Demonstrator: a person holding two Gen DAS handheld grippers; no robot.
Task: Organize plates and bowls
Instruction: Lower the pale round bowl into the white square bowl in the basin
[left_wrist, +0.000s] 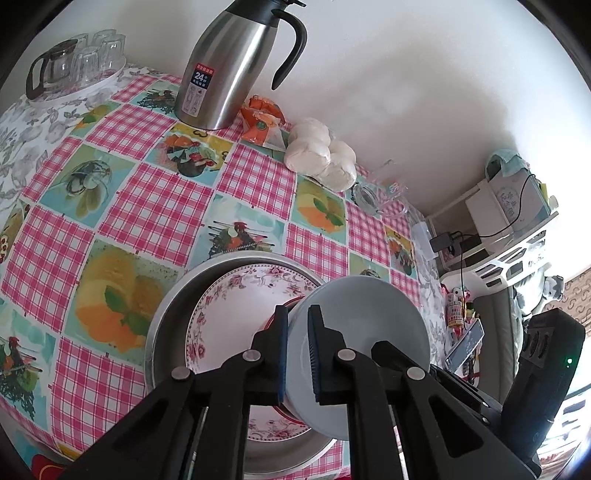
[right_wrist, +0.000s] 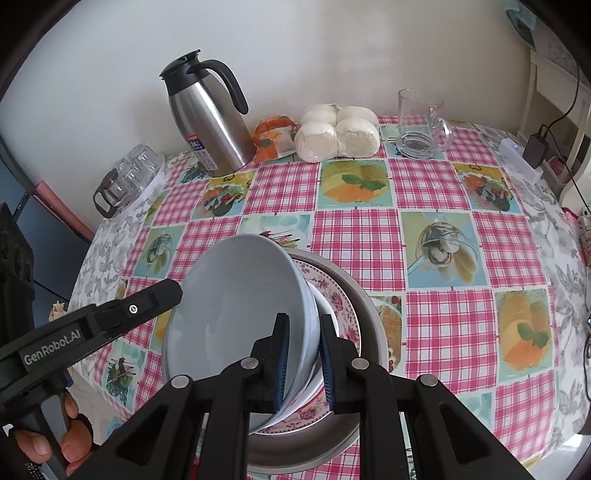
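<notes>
Beyond my fingers the table (right_wrist: 354, 236) wears a pink-checked cloth with fruit panels. At its far edge, against the wall, I see a steel thermos jug (right_wrist: 210, 122) with a black handle, an orange snack packet (right_wrist: 273, 140) just beside it, then a bag of white buns (right_wrist: 338, 133), then a clear glass mug (right_wrist: 421, 125). Far off to my left, upturned glasses (left_wrist: 99, 51) and a glass teapot (left_wrist: 51, 70) share a white tray (left_wrist: 74, 90).
</notes>
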